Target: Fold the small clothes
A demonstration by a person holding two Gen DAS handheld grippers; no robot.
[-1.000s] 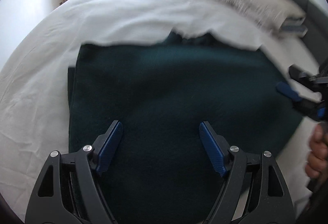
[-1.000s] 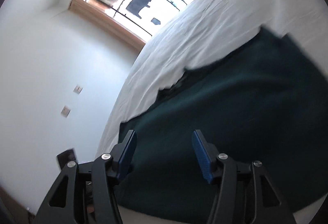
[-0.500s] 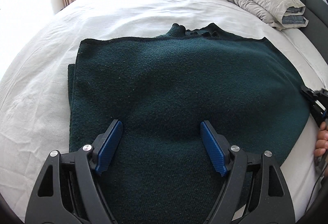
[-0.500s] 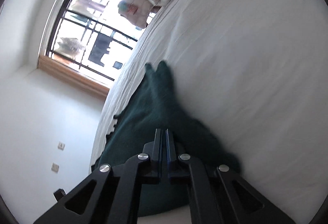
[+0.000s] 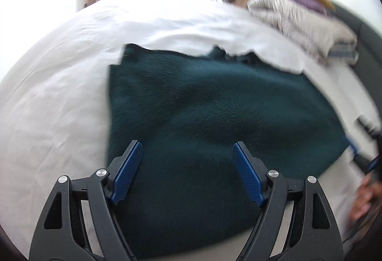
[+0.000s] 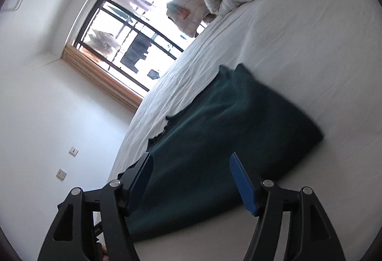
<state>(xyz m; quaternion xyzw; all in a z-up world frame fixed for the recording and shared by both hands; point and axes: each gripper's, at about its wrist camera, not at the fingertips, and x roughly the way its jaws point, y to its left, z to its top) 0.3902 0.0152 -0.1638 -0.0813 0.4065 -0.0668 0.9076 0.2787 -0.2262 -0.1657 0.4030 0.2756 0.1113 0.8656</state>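
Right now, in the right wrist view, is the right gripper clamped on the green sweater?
No: the right gripper is open, its blue pads set wide apart with the dark green sweater lying flat on the bed beyond them.

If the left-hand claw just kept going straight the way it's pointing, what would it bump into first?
Most likely the dark green sweater spread on the white bed. The left gripper is open, both fingers framing the cloth, which fills the view ahead. Blur makes depth uncertain.
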